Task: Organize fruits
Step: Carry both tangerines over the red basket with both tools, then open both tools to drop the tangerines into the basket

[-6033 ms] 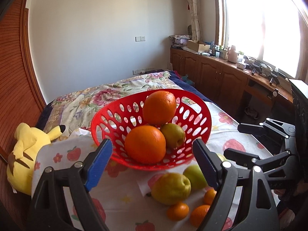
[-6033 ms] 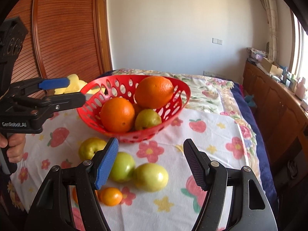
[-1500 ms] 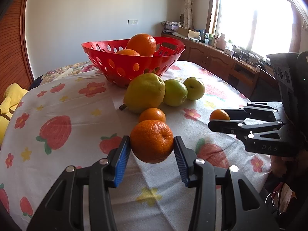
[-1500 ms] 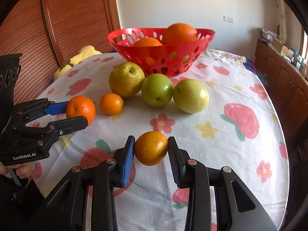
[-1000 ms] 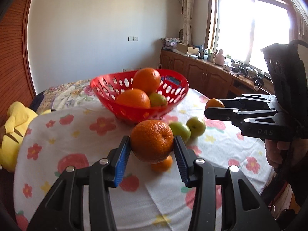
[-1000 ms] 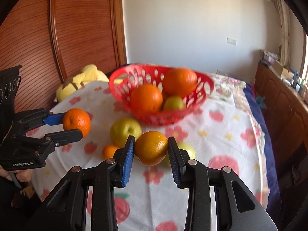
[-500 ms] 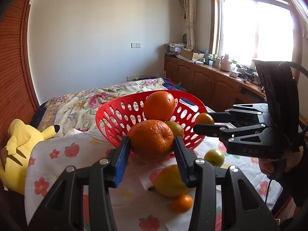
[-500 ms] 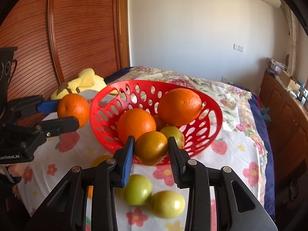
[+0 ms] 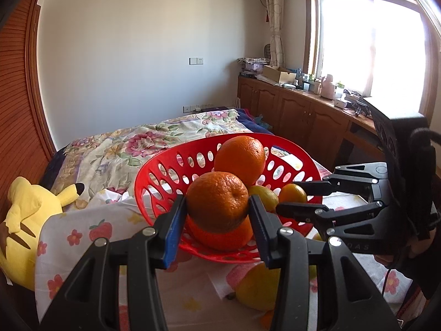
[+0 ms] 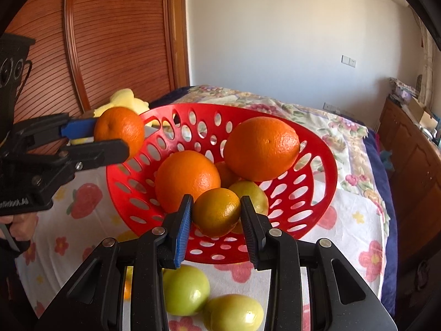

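A red perforated basket (image 9: 165, 162) (image 10: 317, 143) stands on the flowered tablecloth and holds two large oranges (image 10: 261, 149) (image 10: 187, 178) and a yellow-green fruit (image 10: 256, 193). My left gripper (image 9: 217, 212) is shut on a mandarin (image 9: 217, 201) and holds it over the basket's near rim; it also shows in the right wrist view (image 10: 120, 131). My right gripper (image 10: 216, 215) is shut on a smaller mandarin (image 10: 216, 211) above the basket's front part; it also shows in the left wrist view (image 9: 293, 193).
Two green apples (image 10: 186, 289) (image 10: 234, 313) and a yellow pear (image 9: 256, 287) lie on the cloth (image 10: 355, 220) in front of the basket. A yellow plush toy (image 9: 24, 215) lies at the left. A bed and wooden cabinets (image 9: 303, 118) lie beyond.
Both grippers have lifted their mandarins off the cloth and carried them forward to the basket. Both now hover at or over its rim.
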The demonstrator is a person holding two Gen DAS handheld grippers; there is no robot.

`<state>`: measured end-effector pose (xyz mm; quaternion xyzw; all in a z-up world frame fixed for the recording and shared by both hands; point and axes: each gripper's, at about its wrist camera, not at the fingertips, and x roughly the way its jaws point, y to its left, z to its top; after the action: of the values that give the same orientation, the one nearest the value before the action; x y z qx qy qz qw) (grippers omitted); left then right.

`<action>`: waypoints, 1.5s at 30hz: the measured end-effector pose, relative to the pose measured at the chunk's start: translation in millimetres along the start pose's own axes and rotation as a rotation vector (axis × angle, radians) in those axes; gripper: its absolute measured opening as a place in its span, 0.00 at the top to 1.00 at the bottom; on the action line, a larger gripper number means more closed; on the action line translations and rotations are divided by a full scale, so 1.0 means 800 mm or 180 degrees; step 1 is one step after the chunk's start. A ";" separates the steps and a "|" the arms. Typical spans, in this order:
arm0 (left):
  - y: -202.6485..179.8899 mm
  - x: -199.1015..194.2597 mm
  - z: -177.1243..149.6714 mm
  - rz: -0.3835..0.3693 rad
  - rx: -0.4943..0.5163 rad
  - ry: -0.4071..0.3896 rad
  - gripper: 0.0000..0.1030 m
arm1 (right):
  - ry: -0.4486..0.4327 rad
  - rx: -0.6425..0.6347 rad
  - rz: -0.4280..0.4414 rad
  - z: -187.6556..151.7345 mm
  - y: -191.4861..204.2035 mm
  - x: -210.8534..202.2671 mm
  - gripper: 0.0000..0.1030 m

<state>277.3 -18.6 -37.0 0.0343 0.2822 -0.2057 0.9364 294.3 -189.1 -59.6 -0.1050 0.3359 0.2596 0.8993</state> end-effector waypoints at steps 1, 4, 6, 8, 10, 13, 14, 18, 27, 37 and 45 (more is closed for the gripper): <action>0.001 0.003 0.002 0.0005 -0.0004 0.0009 0.57 | 0.0010 -0.0005 0.0003 0.000 0.000 0.002 0.67; 0.006 0.013 0.010 0.0021 -0.0007 0.0041 0.57 | 0.0031 -0.0016 0.0019 0.001 0.000 0.006 0.67; 0.009 0.019 0.013 0.0053 0.0027 0.0060 0.57 | 0.0043 -0.0025 0.0014 0.001 -0.001 0.009 0.67; 0.012 0.026 0.016 0.0086 0.0053 0.0089 0.57 | 0.0044 -0.0021 0.0024 0.001 -0.002 0.010 0.67; 0.015 0.034 0.019 0.0095 0.0055 0.0130 0.57 | 0.0045 -0.0022 0.0030 0.001 -0.003 0.011 0.67; 0.021 0.045 0.026 0.0085 0.0019 0.0214 0.57 | 0.0042 -0.0026 0.0028 0.001 -0.005 0.011 0.67; 0.023 0.049 0.028 0.0082 0.0005 0.0241 0.57 | 0.0037 -0.0019 0.0028 0.001 -0.006 0.011 0.67; 0.028 0.070 0.036 0.0141 0.0001 0.0431 0.57 | 0.0010 0.0001 0.0025 0.001 -0.009 0.008 0.66; 0.022 0.093 0.043 0.0187 0.0034 0.0567 0.57 | -0.0021 0.0008 0.0011 -0.001 -0.012 0.005 0.66; 0.022 0.102 0.043 0.0265 0.0009 0.0593 0.51 | -0.0051 0.0035 0.0036 0.000 -0.012 0.003 0.66; 0.018 0.065 0.035 0.0185 -0.0058 0.0337 0.50 | -0.0081 0.0076 0.0034 -0.001 -0.006 -0.009 0.66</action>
<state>336.9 -29.2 -42.0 0.0448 0.3320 -0.1738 0.9261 291.3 -196.2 -55.6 -0.0891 0.3281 0.2617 0.9033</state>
